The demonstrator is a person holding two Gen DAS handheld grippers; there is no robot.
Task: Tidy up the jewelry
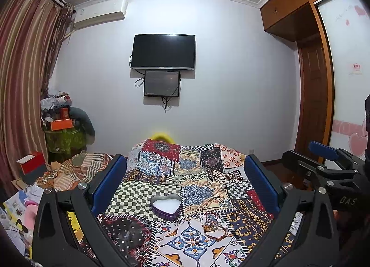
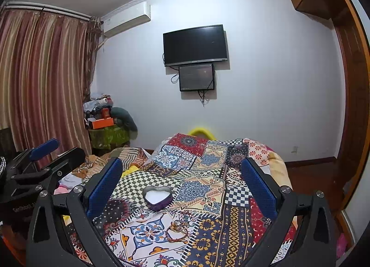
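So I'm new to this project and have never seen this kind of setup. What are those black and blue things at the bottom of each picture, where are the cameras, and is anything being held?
No robot arm here: a person holds a hand-held gripper in each hand, and each carries a wide-angle camera looking forward along its two blue-padded fingers. One picture comes from the left gripper, the other from the right gripper. Each view also catches the other gripper at its edge.

Both hover over a bed covered by a patchwork quilt. On it sits an open heart-shaped tin with a white lining, and nearer the cameras a small tangle of jewelry, seemingly bracelets and rings. The jewelry lies on the quilt outside the tin.

Both pairs of fingers are spread wide with nothing between them, so nothing is held.
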